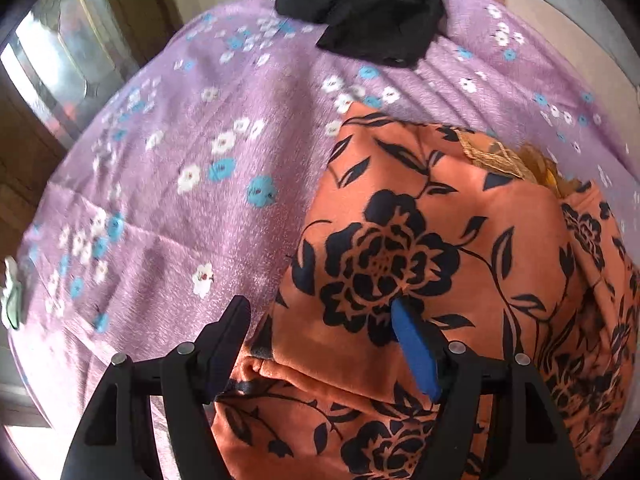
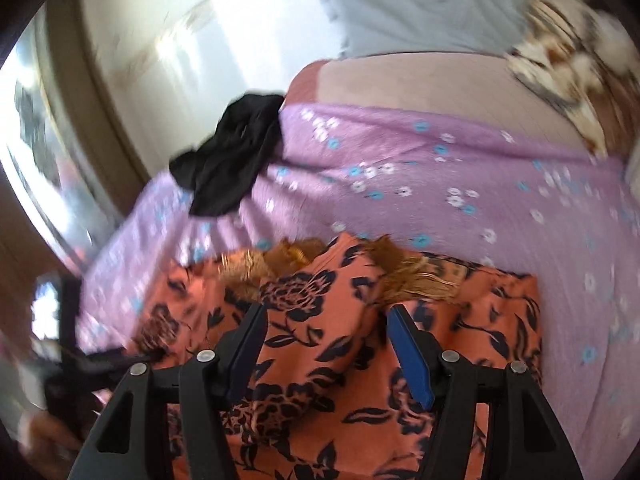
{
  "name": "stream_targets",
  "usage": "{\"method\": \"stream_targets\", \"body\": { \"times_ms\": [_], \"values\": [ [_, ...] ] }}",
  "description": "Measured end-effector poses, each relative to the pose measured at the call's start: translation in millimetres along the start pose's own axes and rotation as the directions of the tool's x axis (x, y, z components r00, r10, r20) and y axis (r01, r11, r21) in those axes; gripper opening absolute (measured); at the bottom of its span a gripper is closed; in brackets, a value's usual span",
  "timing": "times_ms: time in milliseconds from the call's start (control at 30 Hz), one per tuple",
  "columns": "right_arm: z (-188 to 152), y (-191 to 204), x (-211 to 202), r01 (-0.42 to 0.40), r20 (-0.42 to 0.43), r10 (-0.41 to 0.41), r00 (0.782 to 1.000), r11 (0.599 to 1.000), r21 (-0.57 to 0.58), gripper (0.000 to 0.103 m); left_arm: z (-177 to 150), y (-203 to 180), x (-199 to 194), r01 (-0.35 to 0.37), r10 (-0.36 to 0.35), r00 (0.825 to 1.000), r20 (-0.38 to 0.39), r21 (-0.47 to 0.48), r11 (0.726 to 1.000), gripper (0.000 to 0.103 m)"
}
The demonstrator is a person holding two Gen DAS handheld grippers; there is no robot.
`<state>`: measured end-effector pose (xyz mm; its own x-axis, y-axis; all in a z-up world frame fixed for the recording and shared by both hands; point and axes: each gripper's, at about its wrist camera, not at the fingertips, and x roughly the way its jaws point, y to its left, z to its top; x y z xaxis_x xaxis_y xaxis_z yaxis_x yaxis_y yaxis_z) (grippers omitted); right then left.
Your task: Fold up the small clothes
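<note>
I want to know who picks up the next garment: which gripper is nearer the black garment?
Probably left, though each view shows it separately. The left gripper hangs over the orange garment's edge; the black garment lies across bare purple sheet. The right gripper hangs mid-garment.

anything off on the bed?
The black garment lies crumpled at the far edge of the purple floral bedspread, partly hanging over it. The orange floral garment is bunched, its fringed tan trim sticking out.
</note>
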<state>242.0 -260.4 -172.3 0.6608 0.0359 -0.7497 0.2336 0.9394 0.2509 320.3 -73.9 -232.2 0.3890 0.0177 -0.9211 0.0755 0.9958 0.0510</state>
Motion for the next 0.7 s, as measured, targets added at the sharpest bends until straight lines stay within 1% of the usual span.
{"method": "stream_targets", "body": {
  "times_ms": [100,200,233,267,300,333,367,400,433,500,533,567,633,700],
  "values": [
    [3,29,32,0.067,-0.097,-0.078,0.992,0.991,-0.112,0.063,2,2,3,0.023,-0.023,1.000,-0.016,-0.021,1.000,0.074],
    [3,52,71,0.163,-0.159,-0.200,0.967,0.962,-0.217,0.059,2,1,2,0.024,-0.024,1.000,-0.019,-0.013,1.000,0.074],
    [3,53,80,0.179,-0.174,-0.222,0.959,0.956,-0.232,0.058,1,1,1,0.023,-0.024,1.000,-0.019,-0.009,1.000,0.074],
    [0,54,95,0.197,-0.203,-0.250,0.947,0.948,-0.249,0.051,1,1,2,0.027,-0.028,0.999,-0.022,-0.008,1.000,0.074],
    [0,52,98,0.194,-0.202,-0.244,0.949,0.951,-0.239,0.042,2,1,3,0.031,-0.031,0.999,-0.024,-0.010,0.999,0.074],
    [1,49,97,0.185,-0.194,-0.228,0.954,0.958,-0.218,0.034,2,1,3,0.035,-0.035,0.999,-0.026,-0.012,0.999,0.074],
    [4,42,93,0.178,-0.196,-0.211,0.957,0.968,-0.177,0.017,1,3,1,0.038,-0.038,0.999,-0.028,-0.014,0.999,0.074],
    [6,37,86,0.177,-0.188,-0.202,0.961,0.974,-0.142,0.007,1,4,0,0.040,-0.041,0.999,-0.029,-0.017,0.999,0.074],
    [8,27,71,0.174,-0.149,-0.187,0.971,0.980,-0.096,0.007,1,5,0,0.040,-0.040,0.999,-0.029,-0.020,0.999,0.074],
    [11,12,46,0.183,-0.089,-0.186,0.978,0.982,-0.043,0.006,3,6,0,0.030,-0.031,0.999,-0.026,-0.024,0.999,0.074],
    [10,-4,25,0.179,-0.054,-0.178,0.983,0.984,0.014,0.006,3,5,0,0.027,-0.027,0.999,-0.024,-0.023,0.999,0.074],
    [8,-18,11,0.168,-0.035,-0.166,0.986,0.984,0.060,0.006,2,6,0,0.022,-0.023,1.000,-0.021,-0.021,1.000,0.074],
    [-2,-50,-16,0.137,-0.015,-0.137,0.990,0.976,0.168,0.006,-1,5,-4,0.011,-0.011,1.000,-0.013,-0.014,1.000,0.074],
    [-23,-85,-35,0.096,-0.027,-0.093,0.995,0.958,0.270,0.006,-3,2,-6,-0.005,0.005,1.000,-0.003,-0.002,1.000,0.074]
  ]
}}
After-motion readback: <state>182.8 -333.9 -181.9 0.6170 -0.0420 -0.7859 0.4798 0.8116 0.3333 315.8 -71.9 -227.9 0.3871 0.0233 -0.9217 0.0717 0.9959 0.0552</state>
